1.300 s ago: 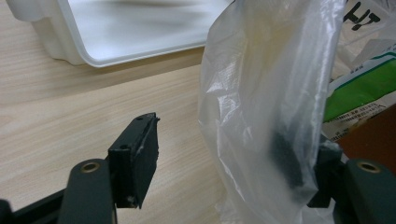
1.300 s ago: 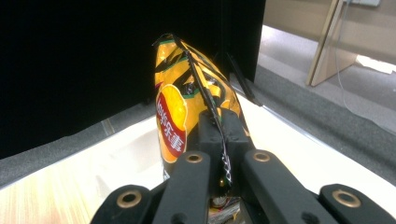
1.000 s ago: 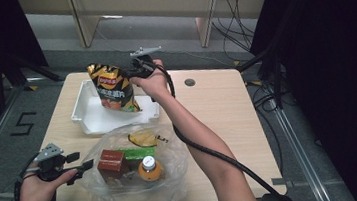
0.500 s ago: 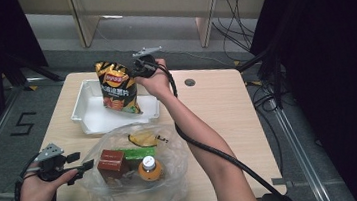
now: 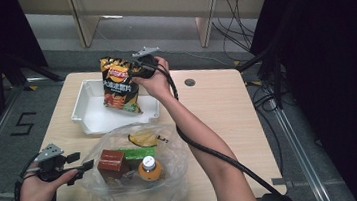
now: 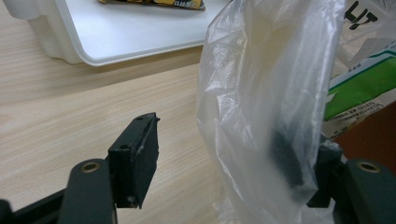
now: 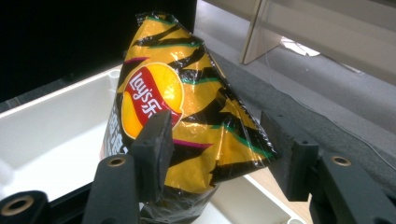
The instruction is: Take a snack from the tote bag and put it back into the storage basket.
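A yellow and black chip bag [image 5: 119,86] [image 7: 187,107] stands upright in the white tray [image 5: 95,119] at the back of the table. My right gripper [image 5: 133,75] [image 7: 215,135] is at the bag's top right corner. Its jaws have just been opening and now stand apart, with the corner between them and no pad pressing it. My left gripper [image 5: 80,163] [image 6: 215,135] is open at the left rim of the clear plastic bag [image 5: 176,191] [image 6: 261,93]. The film drapes over its right jaw; the other jaw is bare.
Inside the plastic bag lie a brown box [image 5: 111,163], a green carton [image 5: 134,153] [image 6: 359,84], a bottle with an orange collar [image 5: 149,168] and a yellow packet [image 5: 145,136]. The wooden table [image 5: 218,116] has a cable hole [image 5: 189,82] at the back right. Cables trail on the floor to the right.
The chip bag has straightened a little in the tray, and the right hand at its top has shifted slightly. The left hand has stayed still.
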Available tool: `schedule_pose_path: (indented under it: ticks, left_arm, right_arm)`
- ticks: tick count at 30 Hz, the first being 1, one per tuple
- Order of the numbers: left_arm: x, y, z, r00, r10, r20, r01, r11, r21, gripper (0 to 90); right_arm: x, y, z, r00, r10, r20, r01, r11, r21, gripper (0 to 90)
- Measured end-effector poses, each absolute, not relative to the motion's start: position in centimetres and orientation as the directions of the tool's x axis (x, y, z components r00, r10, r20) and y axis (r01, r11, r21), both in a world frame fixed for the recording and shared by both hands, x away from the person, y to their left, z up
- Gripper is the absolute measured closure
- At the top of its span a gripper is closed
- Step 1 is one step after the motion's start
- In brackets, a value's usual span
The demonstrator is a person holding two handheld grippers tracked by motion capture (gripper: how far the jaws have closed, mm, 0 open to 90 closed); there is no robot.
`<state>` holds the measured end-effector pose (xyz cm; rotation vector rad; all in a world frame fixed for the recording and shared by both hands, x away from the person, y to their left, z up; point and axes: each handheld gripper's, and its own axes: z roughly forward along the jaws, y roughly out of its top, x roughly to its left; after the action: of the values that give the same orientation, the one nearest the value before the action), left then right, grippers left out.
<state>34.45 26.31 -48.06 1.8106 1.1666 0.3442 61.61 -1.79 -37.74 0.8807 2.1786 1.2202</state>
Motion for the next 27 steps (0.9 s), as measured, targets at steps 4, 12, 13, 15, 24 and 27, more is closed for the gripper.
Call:
schedule_pose_path:
  ticks: [4,12,13,15,24,27]
  left_arm:
    - [34.4,26.3,-48.1,0.511,0.827,-0.232,0.569,-0.124,0.813,32.8]
    - [34.4,26.5,-47.9,0.509,0.827,-0.238,0.561,-0.109,0.82,32.7]
    - [34.4,26.6,-47.9,0.512,0.825,-0.24,0.56,-0.109,0.821,32.6]
    - [34.2,26.6,-47.6,0.506,0.828,-0.24,0.559,-0.103,0.823,32.3]
    - [33.3,27.9,-44.1,0.574,0.769,-0.281,0.476,-0.034,0.879,24.5]
    - [33.1,28.2,-42.3,0.604,0.742,-0.292,0.431,0.005,0.902,22.3]
  right_arm:
    - [61.4,-2.1,-37.4,-0.668,0.735,-0.119,0.279,0.395,0.875,44.4]
    - [60.0,-3.7,-36.9,-0.649,0.753,-0.109,0.29,0.377,0.88,46.7]
    - [59.8,-3.9,-36.9,-0.647,0.755,-0.105,0.291,0.372,0.881,47.3]
    - [59.3,-4.3,-36.8,-0.648,0.758,-0.082,0.31,0.36,0.88,47.8]
    - [55.9,-7.8,-35.9,-0.674,0.735,-0.068,0.29,0.349,0.891,48.4]
    - [54.4,-9.5,-35.5,-0.686,0.726,-0.046,0.305,0.344,0.888,48.4]
